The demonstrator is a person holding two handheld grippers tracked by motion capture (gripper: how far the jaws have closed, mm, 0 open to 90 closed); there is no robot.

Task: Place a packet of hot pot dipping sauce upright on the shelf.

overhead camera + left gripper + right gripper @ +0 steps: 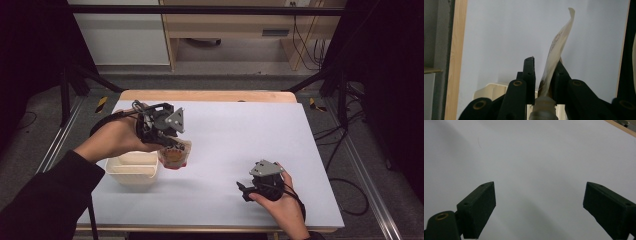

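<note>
A flat spouted pouch with an orange-brown print and a red bottom hangs just right of a cream plastic bin on the left of the white table. My left gripper is shut on it from above. In the left gripper view the jaws pinch the pouch edge-on just above its pale spout, and the bin lies below. My right gripper rests low near the front right, pointing left. Its jaws stand wide apart in the right gripper view, with nothing between them.
A white sheet covers the table, with a wooden edge at the back. Dark frame posts and cables flank both sides. A wooden cabinet stands on the floor beyond.
</note>
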